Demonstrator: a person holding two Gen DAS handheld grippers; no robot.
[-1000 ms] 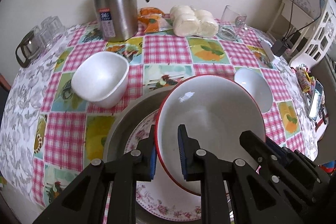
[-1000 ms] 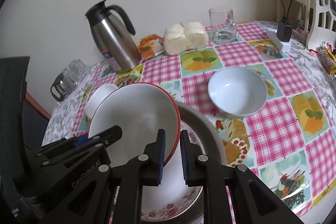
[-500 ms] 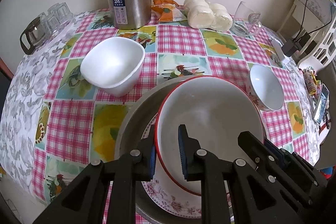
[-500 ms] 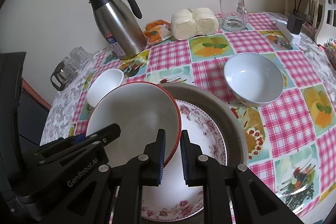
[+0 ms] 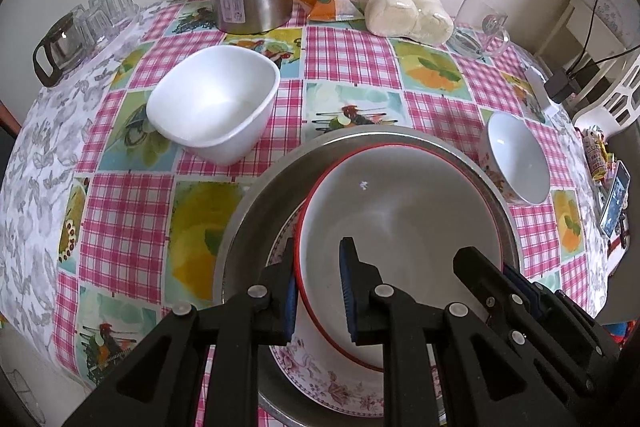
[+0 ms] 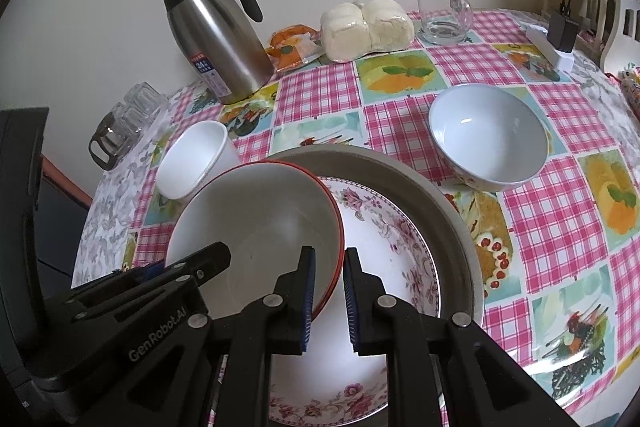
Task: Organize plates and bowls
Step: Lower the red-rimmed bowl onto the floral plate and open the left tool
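Checked tablecloth (image 5: 344, 47); both grippers angled down, jaws clamping red-rimmed bowl (image 5: 400, 211) rim

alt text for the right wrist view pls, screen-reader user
The right gripper and the left gripper each clamp the rim of a red-rimmed white bowl, tilted over a floral plate in a metal basin. Two more bowls, a steel thermos and a glass mug sit on the checked tablecloth.

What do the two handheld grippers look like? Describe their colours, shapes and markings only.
Both the left gripper and the right gripper are matte black angular plastic linkages with silver pivot rivets and ribbed blue pads on their fingers. One body, seen in the right wrist view, bears white "GenRobot.AI" lettering.
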